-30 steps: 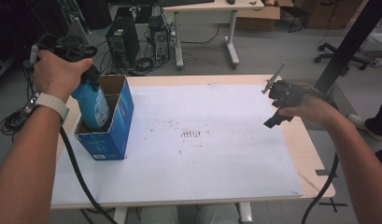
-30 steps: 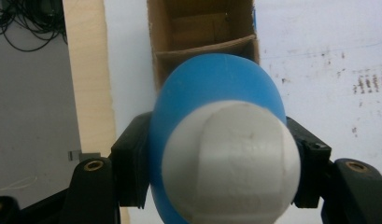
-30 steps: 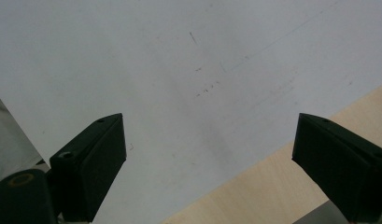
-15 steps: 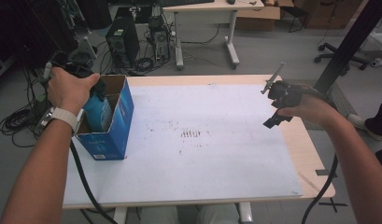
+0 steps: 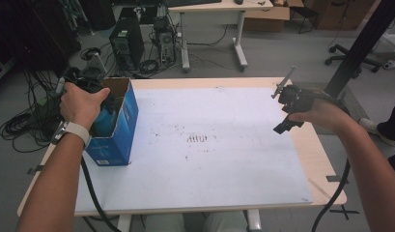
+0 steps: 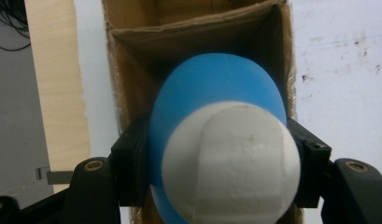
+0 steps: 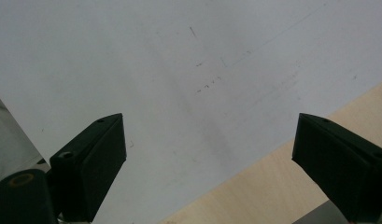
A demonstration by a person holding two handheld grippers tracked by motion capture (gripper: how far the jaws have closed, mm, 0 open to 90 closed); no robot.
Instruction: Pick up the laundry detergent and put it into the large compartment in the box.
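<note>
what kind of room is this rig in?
Probably a lab or office workroom: a PC tower amid loose cables on the floor, a desk behind the table, and an office chair at the right.

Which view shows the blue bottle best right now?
The left gripper view: the blue bottle, white-capped, sits clamped between the jaws over the open box. The high view shows just a sliver behind the hand.

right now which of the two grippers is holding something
The left gripper, clamped on a blue bottle inside the cardboard box. The right gripper is open above the table.
</note>
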